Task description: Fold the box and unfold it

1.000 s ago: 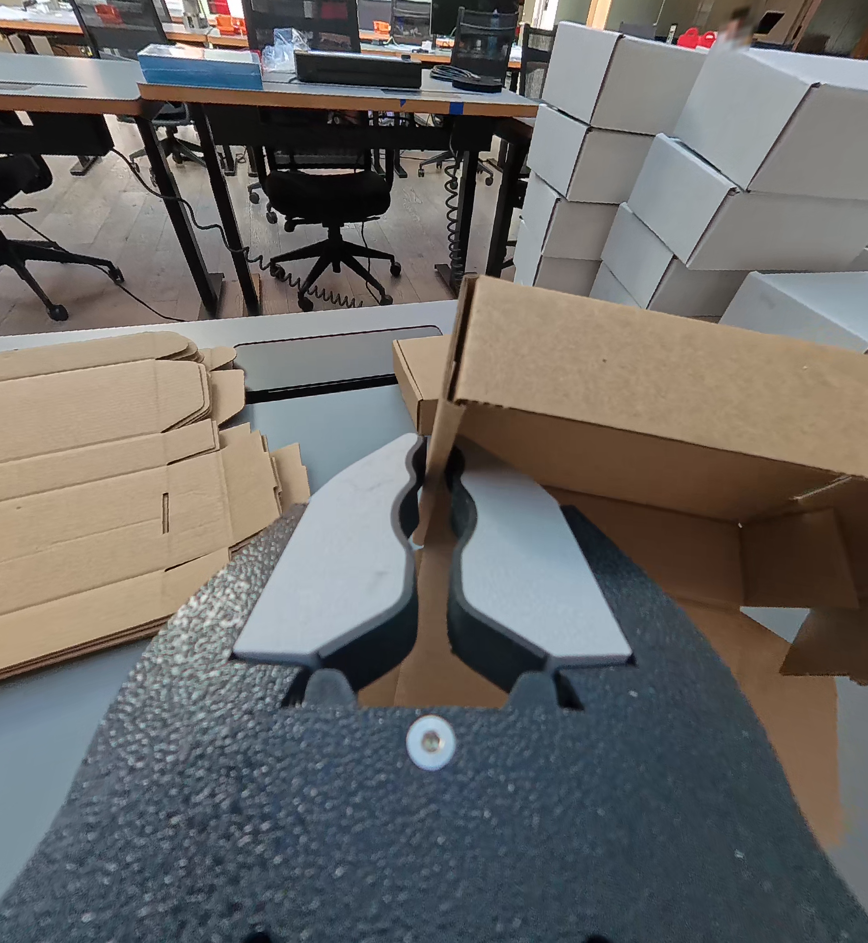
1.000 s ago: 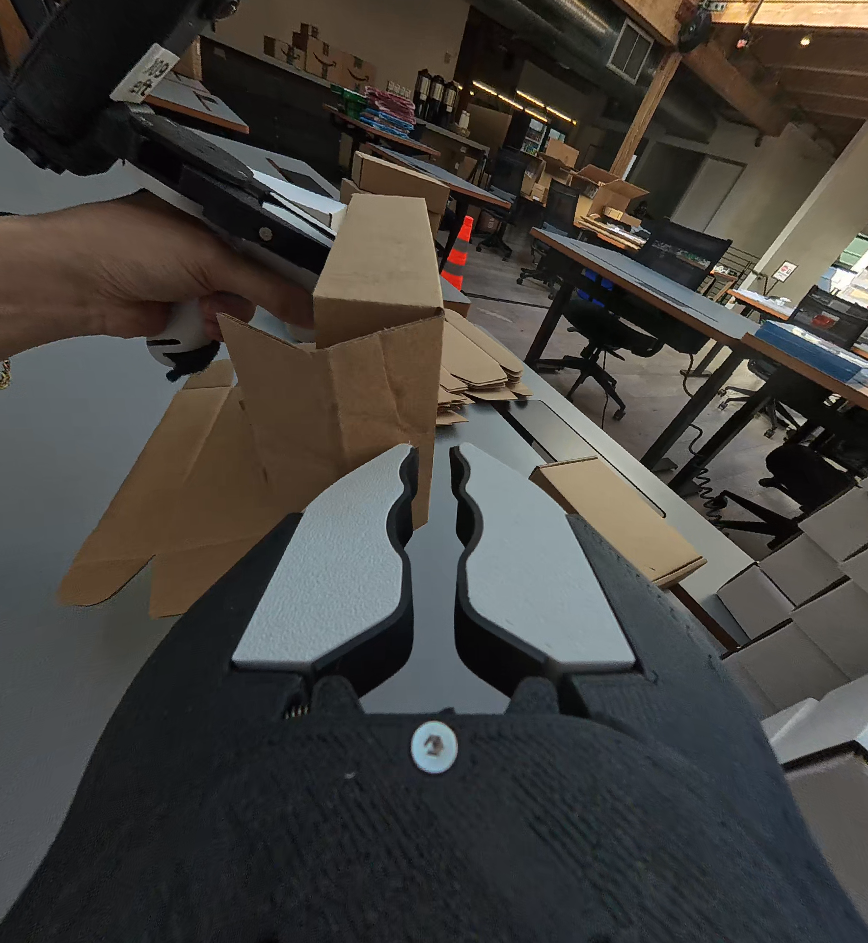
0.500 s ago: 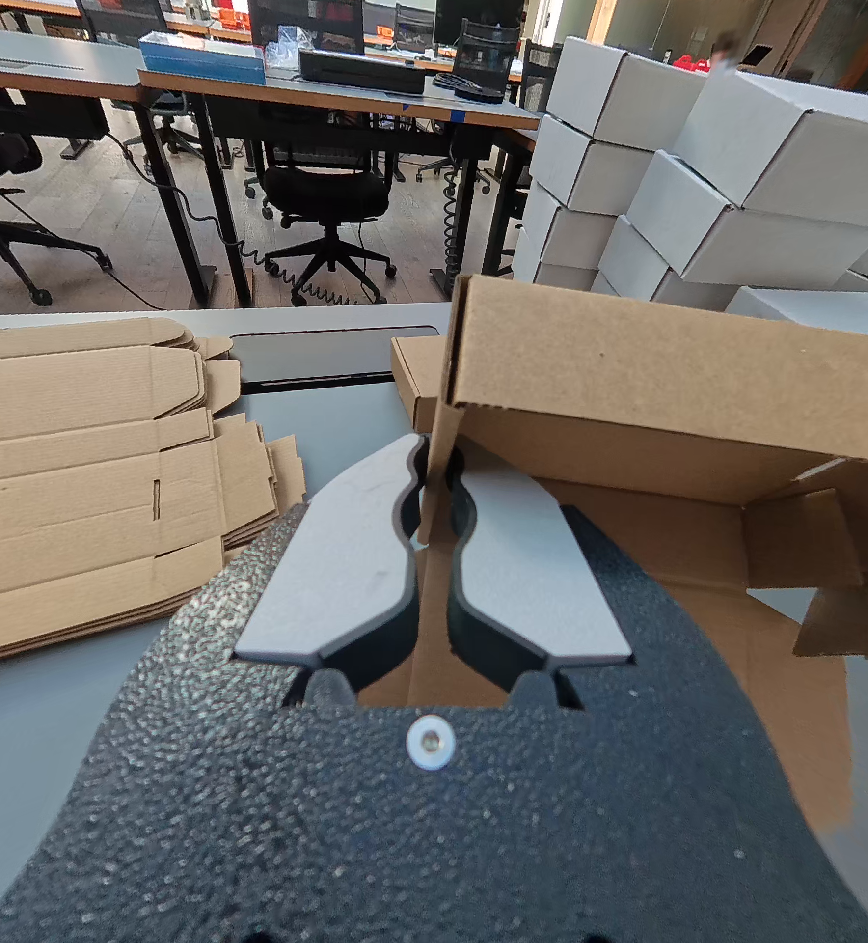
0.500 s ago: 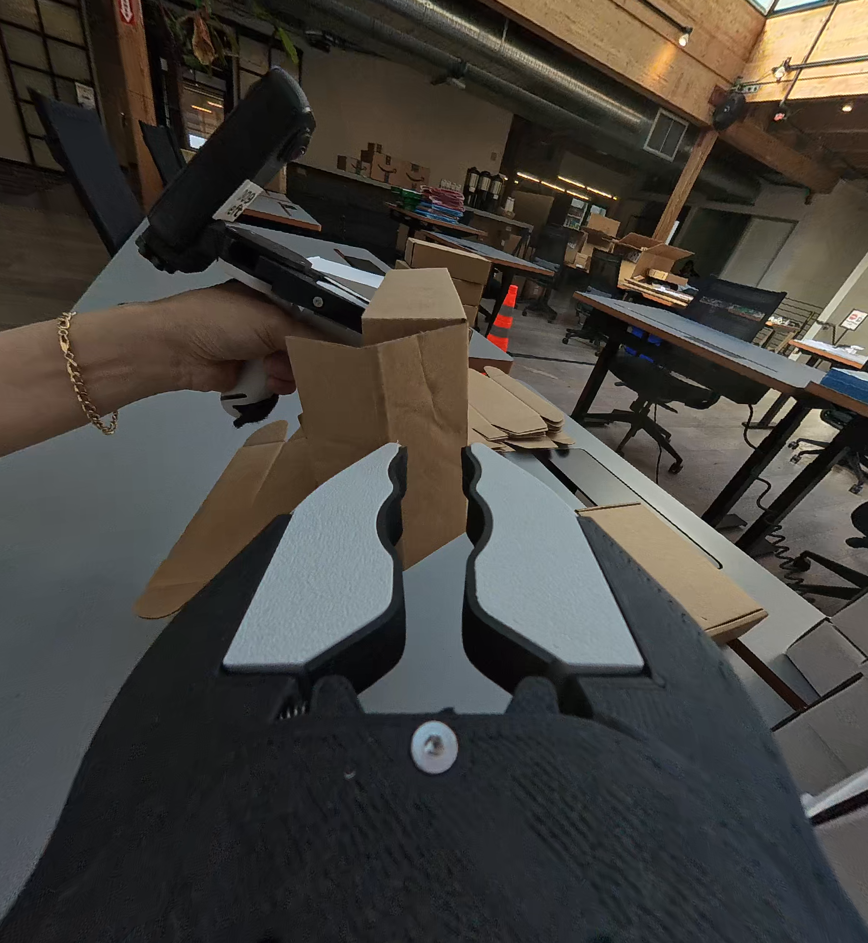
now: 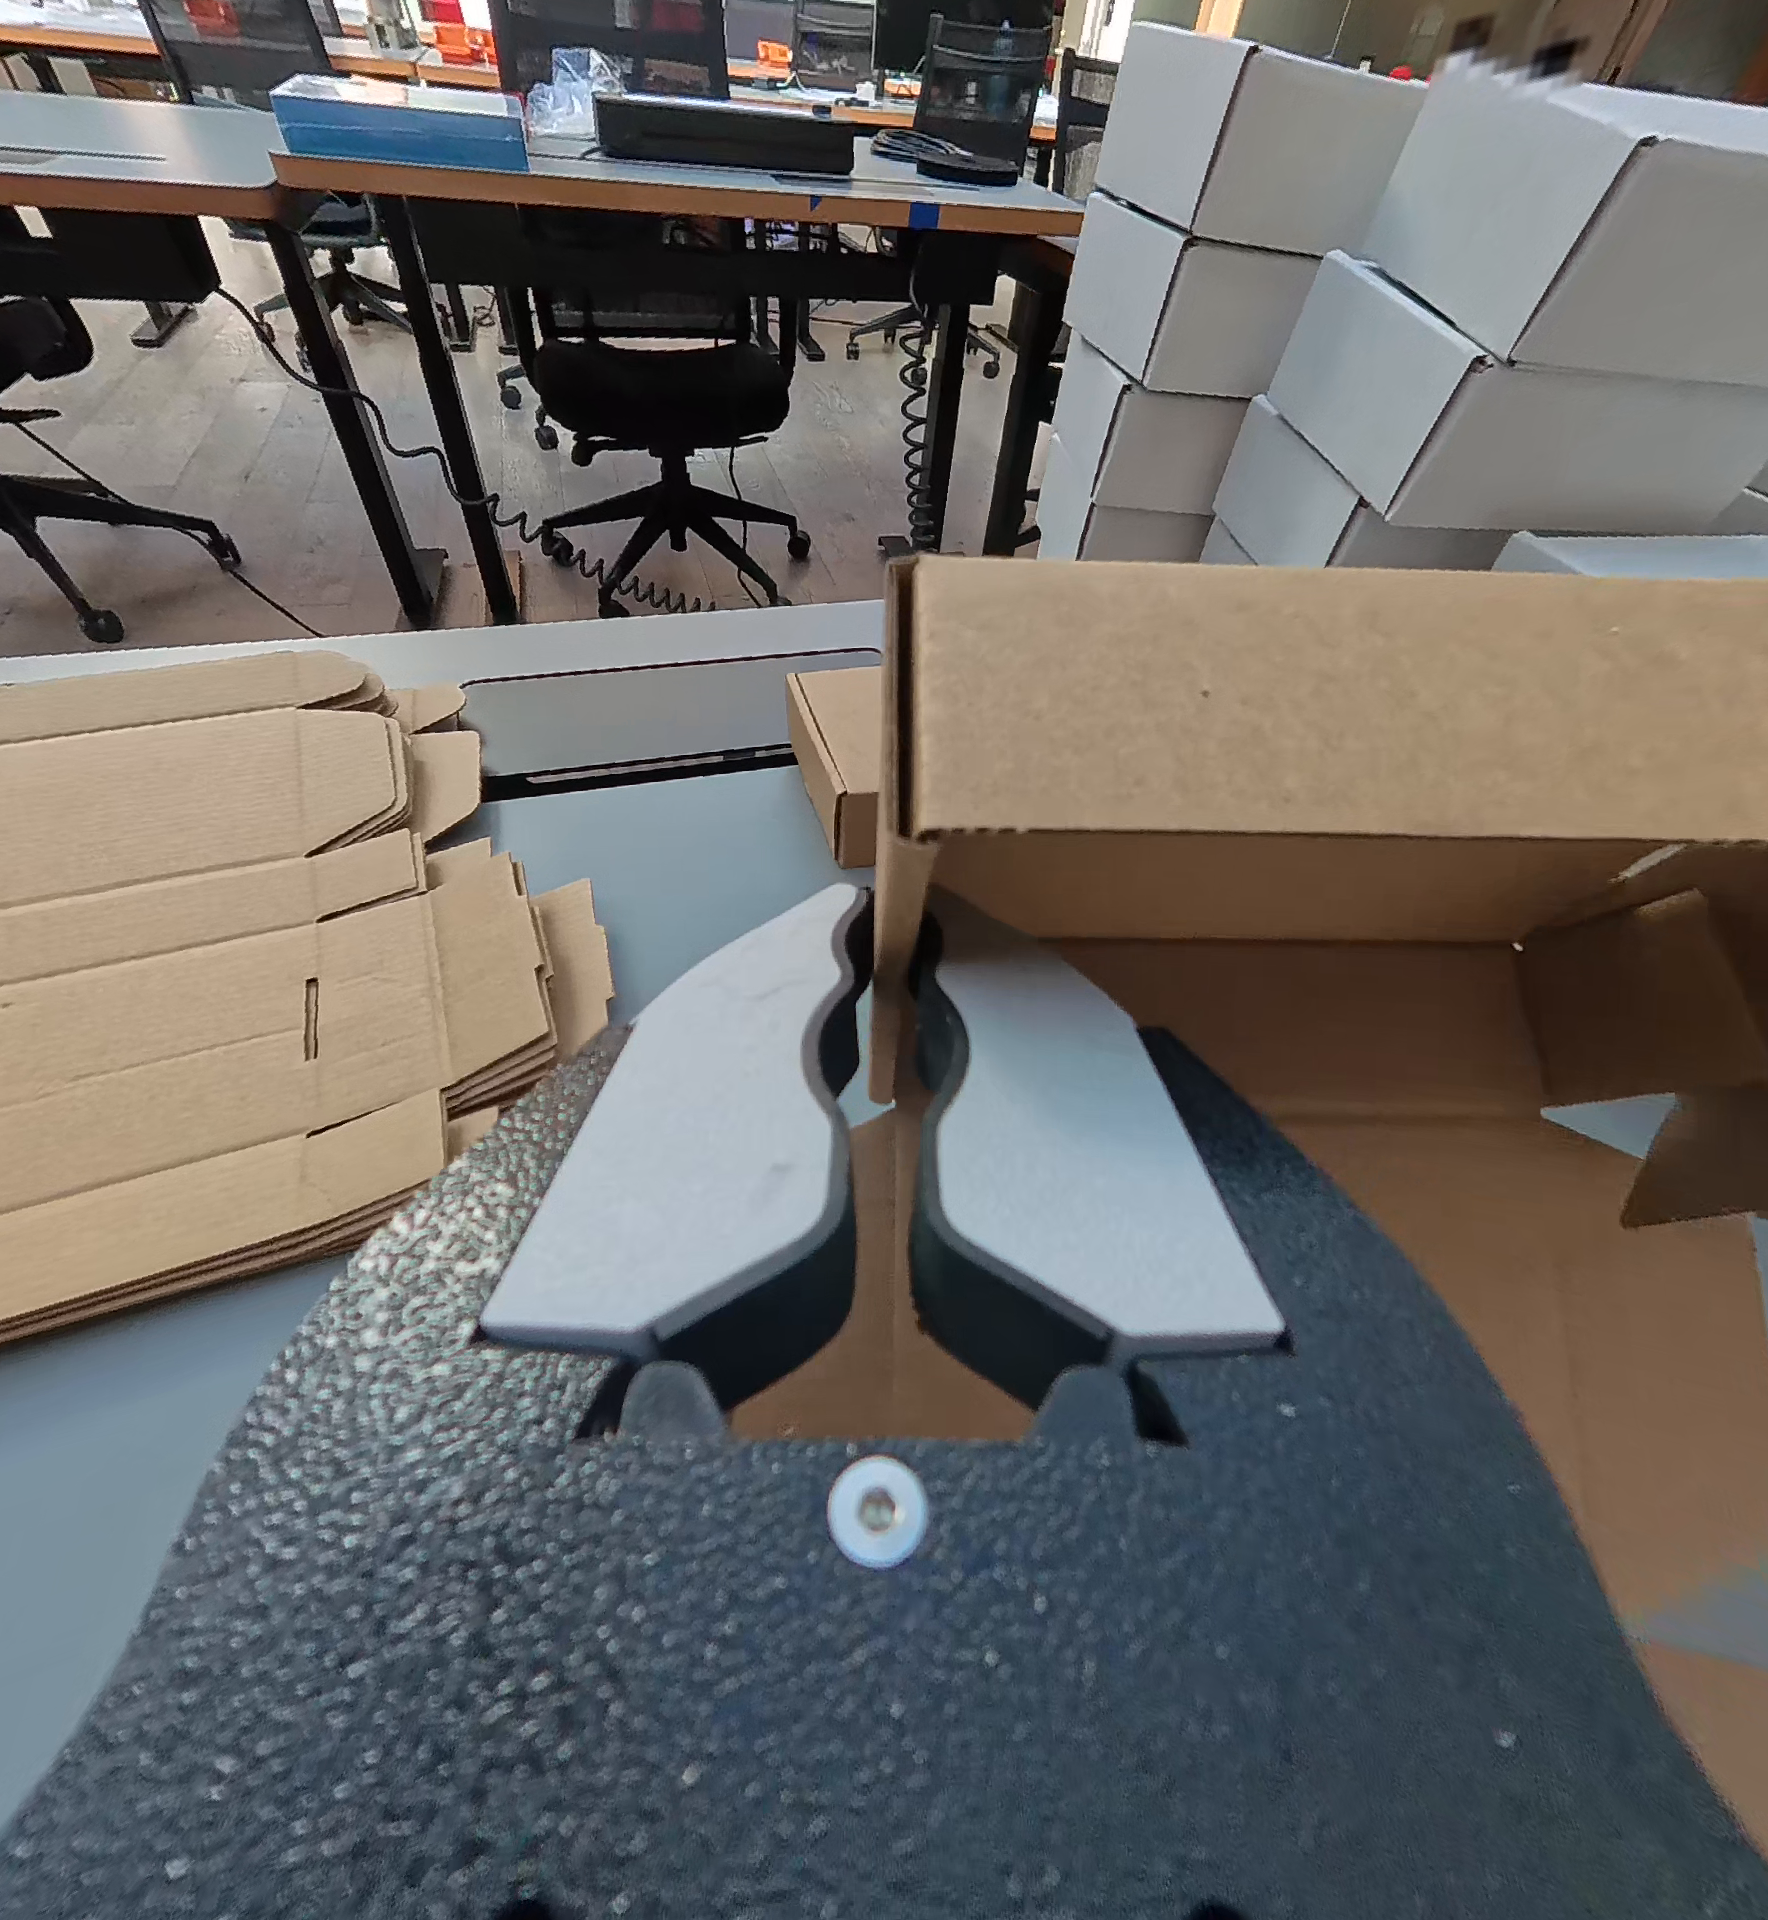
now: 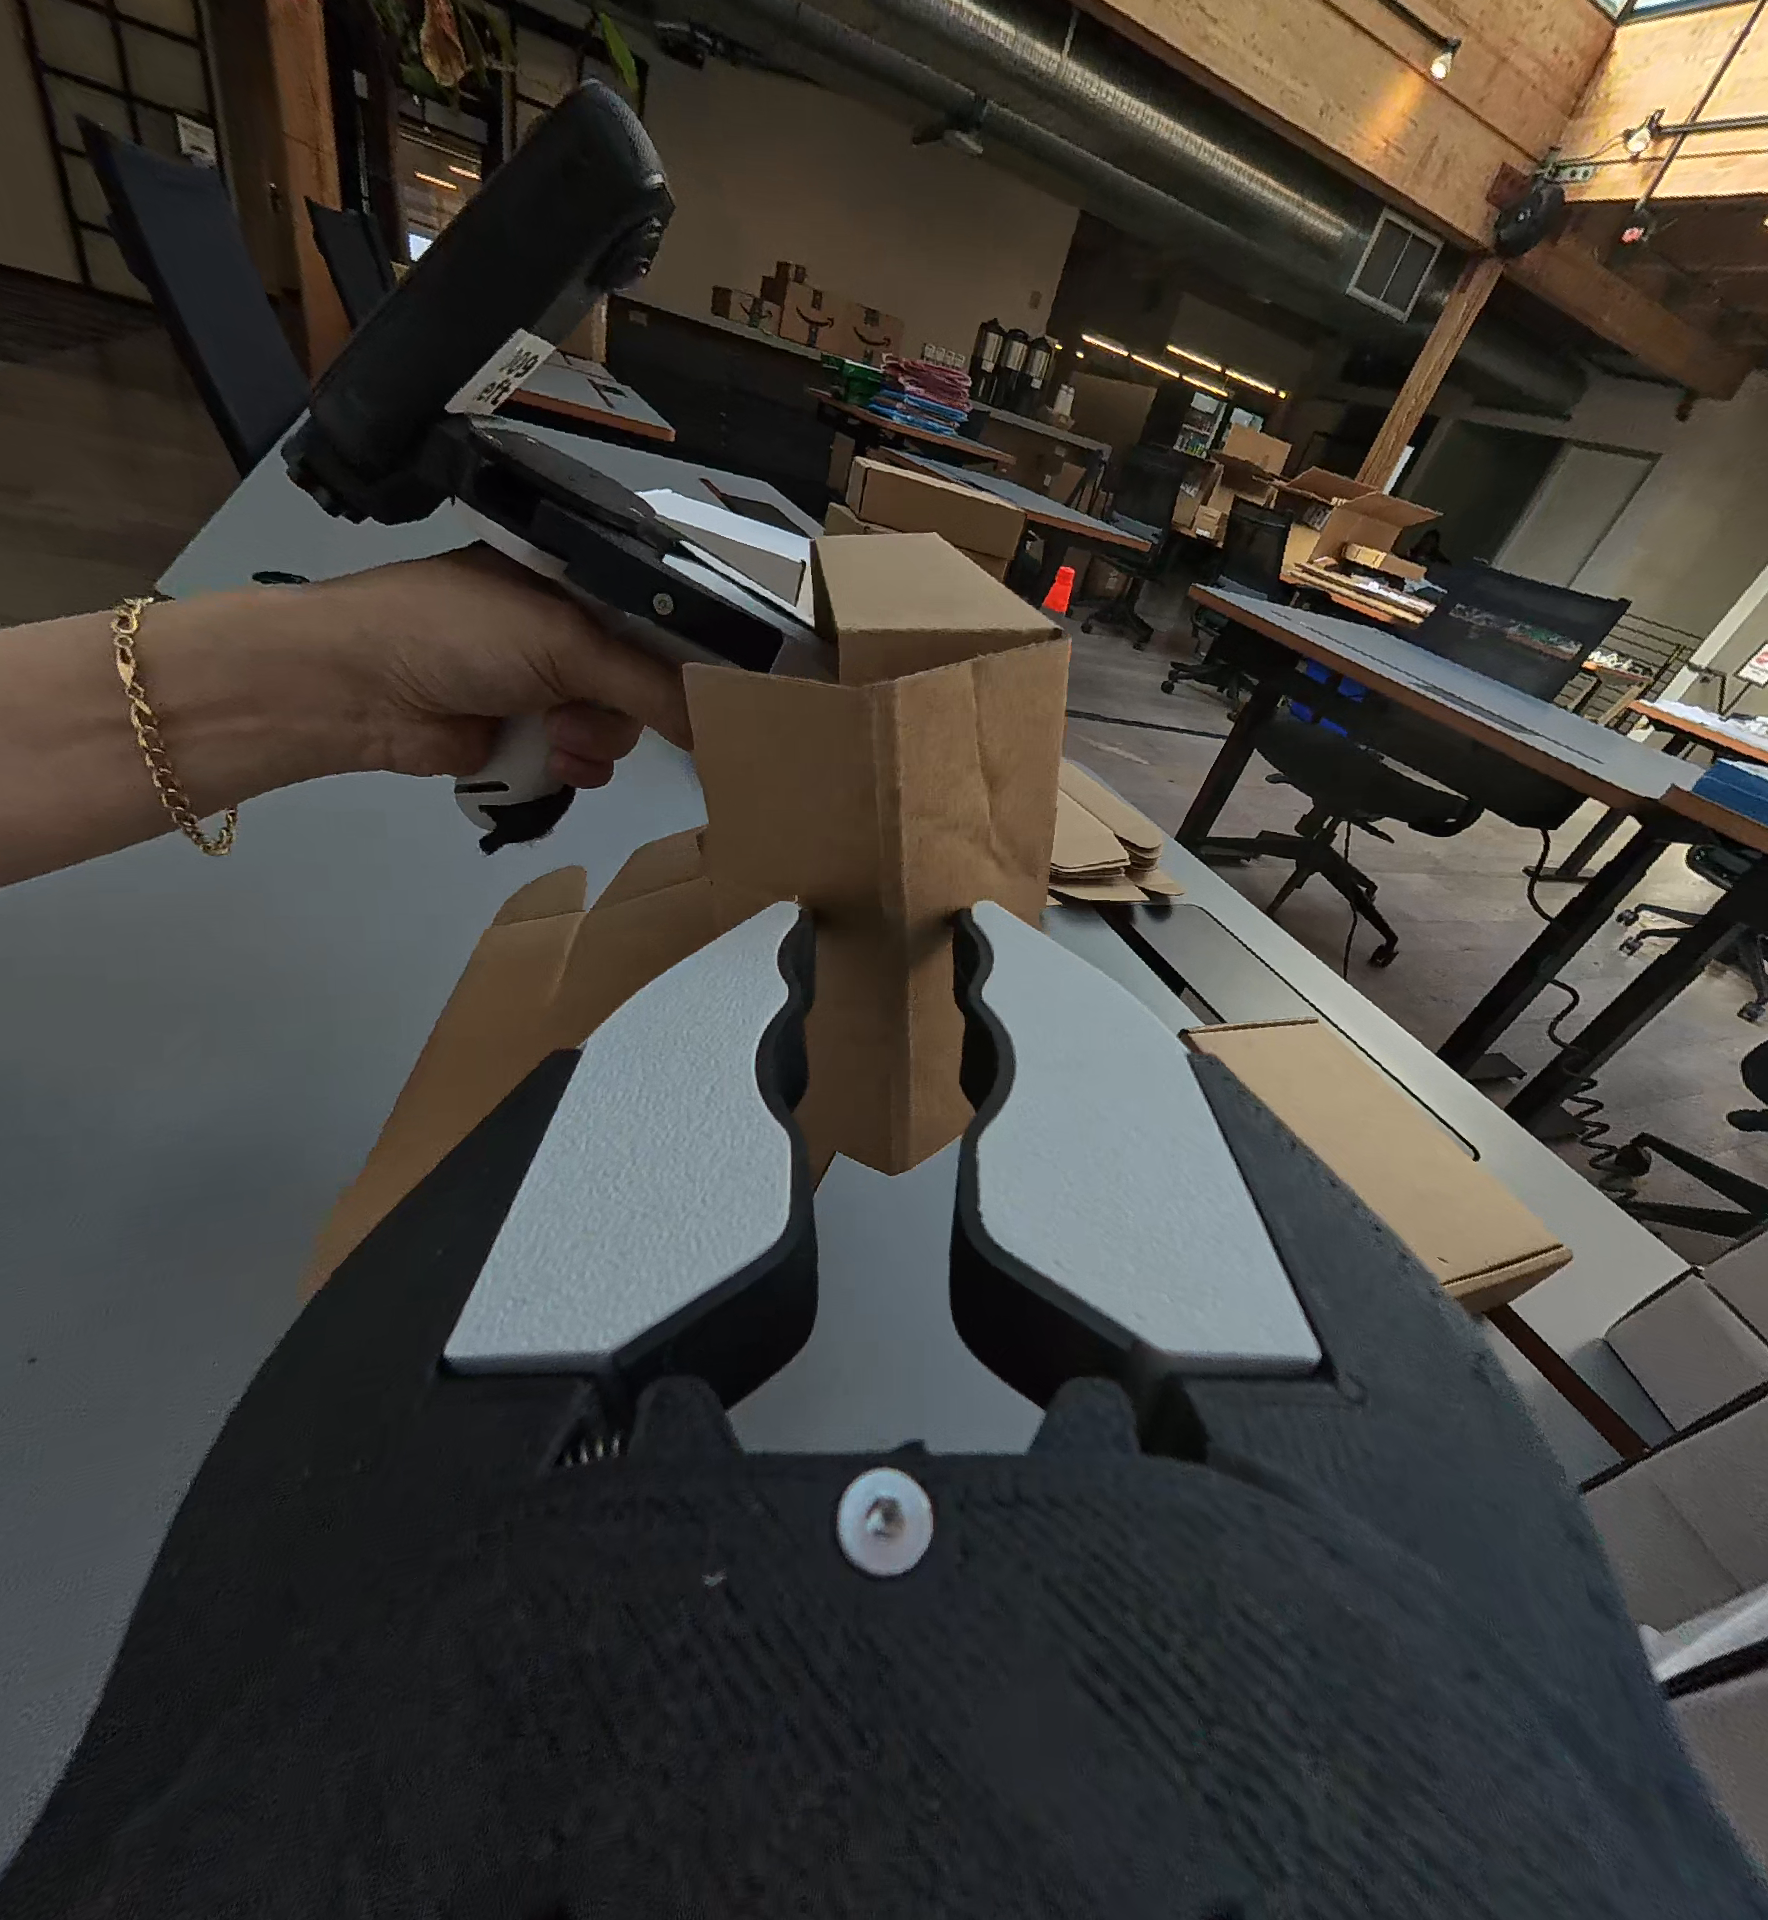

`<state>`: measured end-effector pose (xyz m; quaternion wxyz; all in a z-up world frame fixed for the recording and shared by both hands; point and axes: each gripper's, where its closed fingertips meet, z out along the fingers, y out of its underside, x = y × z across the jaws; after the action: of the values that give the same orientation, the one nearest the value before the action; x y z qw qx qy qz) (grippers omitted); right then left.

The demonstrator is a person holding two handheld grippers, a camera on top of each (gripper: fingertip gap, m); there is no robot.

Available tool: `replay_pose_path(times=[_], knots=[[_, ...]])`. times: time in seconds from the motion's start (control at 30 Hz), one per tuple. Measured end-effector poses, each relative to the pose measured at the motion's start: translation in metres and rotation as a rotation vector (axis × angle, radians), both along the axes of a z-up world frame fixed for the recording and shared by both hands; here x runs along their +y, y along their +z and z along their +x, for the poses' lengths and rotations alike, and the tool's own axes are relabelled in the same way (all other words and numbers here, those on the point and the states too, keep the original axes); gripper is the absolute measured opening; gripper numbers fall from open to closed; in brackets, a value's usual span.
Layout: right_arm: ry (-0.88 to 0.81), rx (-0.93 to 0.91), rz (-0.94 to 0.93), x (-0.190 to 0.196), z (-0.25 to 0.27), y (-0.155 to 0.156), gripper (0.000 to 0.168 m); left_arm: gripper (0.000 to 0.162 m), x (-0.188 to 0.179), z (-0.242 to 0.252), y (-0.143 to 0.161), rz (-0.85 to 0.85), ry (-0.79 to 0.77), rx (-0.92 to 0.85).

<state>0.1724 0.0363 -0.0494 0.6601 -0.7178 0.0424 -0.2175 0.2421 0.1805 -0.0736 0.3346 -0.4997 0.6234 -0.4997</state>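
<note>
The box (image 5: 1327, 717) is matt brown corrugated cardboard, the left gripper (image 5: 895, 935) rough pebbled black plastic with grey matt fingers (image 5: 714, 1122), the worktop (image 5: 672, 862) smooth grey.

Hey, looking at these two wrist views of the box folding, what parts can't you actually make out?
- Right end of the box, left wrist view: cut off by the picture's edge.
- Left gripper pad contact on the box wall: hidden by the cardboard itself.
- Whether the right gripper touches the flap between its open fingers, right wrist view: unclear.
- Left gripper's tips in the right wrist view: hidden behind the box.
- Table under each gripper: hidden by the gripper bodies.
</note>
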Motion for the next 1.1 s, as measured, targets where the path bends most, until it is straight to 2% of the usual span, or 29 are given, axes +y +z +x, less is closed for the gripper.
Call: replay_pose_path(times=[0.03,0.2,0.37,0.5,0.63,0.77,0.9,1.1], knots=[[-0.005,-0.002,-0.005,0.001,0.0,0.0,0.024,0.004,0.0,0.0,0.001,0.0,0.002,-0.003],[-0.112,-0.019,-0.004,0.012,0.007,0.001,0.025,0.005,0.0,-0.002,0.006,0.018,0.031,-0.026],[-0.393,-0.092,0.111,0.01,0.031,0.019,0.032,0.006,-0.002,-0.006,0.012,0.032,0.073,-0.058],[-0.615,-0.147,0.189,0.002,0.049,0.027,0.024,0.007,-0.006,-0.008,0.018,0.033,0.117,-0.102],[-0.775,-0.218,0.151,0.0,0.06,0.024,0.023,0.008,-0.007,-0.008,0.021,0.053,0.159,-0.132],[-0.841,-0.219,0.16,-0.001,0.068,0.023,0.022,0.009,-0.009,-0.007,0.018,0.04,0.163,-0.13],[-0.788,-0.176,0.272,0.002,0.073,0.025,0.026,0.008,-0.01,-0.006,0.016,0.027,0.159,-0.128],[-0.893,-0.219,0.272,-0.011,0.078,0.02,0.008,0.008,-0.016,-0.003,0.009,0.03,0.153,-0.111]])
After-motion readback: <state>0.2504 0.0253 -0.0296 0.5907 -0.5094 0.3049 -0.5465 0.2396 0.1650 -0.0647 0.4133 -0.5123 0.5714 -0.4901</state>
